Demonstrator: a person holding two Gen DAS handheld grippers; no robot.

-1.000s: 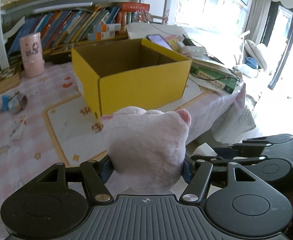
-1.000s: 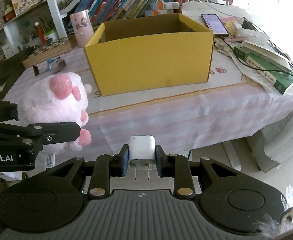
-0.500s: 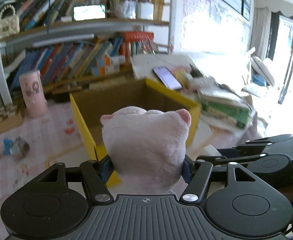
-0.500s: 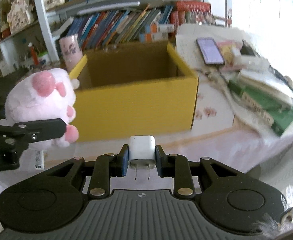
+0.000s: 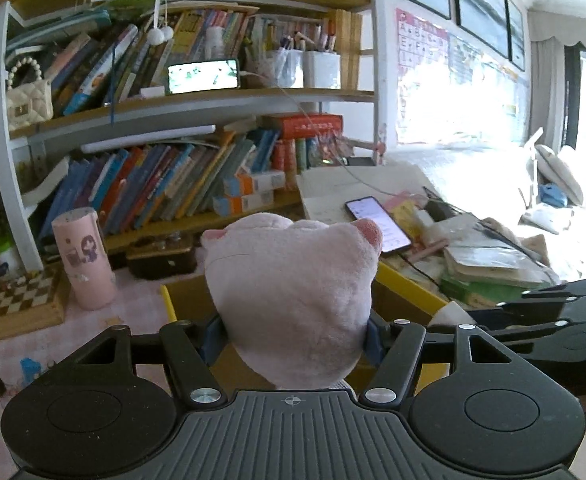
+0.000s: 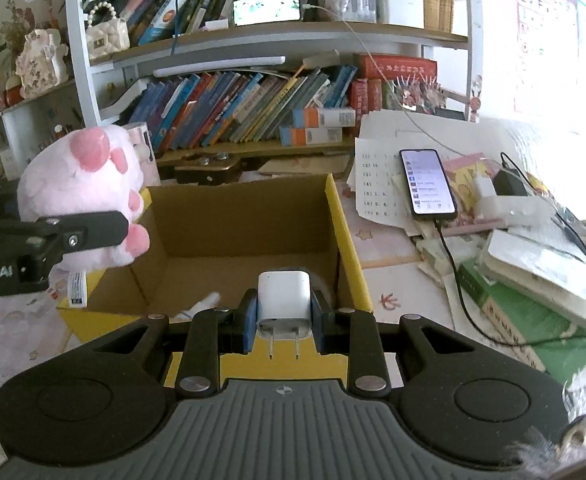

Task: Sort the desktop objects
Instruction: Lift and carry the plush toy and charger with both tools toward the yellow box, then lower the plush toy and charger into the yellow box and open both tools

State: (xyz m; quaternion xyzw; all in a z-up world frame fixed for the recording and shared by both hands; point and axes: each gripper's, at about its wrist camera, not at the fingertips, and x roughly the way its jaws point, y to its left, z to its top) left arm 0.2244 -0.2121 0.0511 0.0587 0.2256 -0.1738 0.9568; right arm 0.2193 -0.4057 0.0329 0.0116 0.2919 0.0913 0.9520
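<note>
Clamping pink plush (image 5: 293, 292), left tongs (image 5: 293, 336); right tongs (image 6: 284, 312) pinching white charger (image 6: 283, 300) above yellow box (image 6: 345, 240).

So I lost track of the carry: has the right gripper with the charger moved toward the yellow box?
Yes. The right gripper has advanced and risen; the charger now hangs over the yellow box opening.

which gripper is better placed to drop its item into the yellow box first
Right, probably. The right gripper holds the white charger just past the near wall, over the open yellow box. The left gripper grips the pink plush at the box's left edge, partly outside it.
</note>
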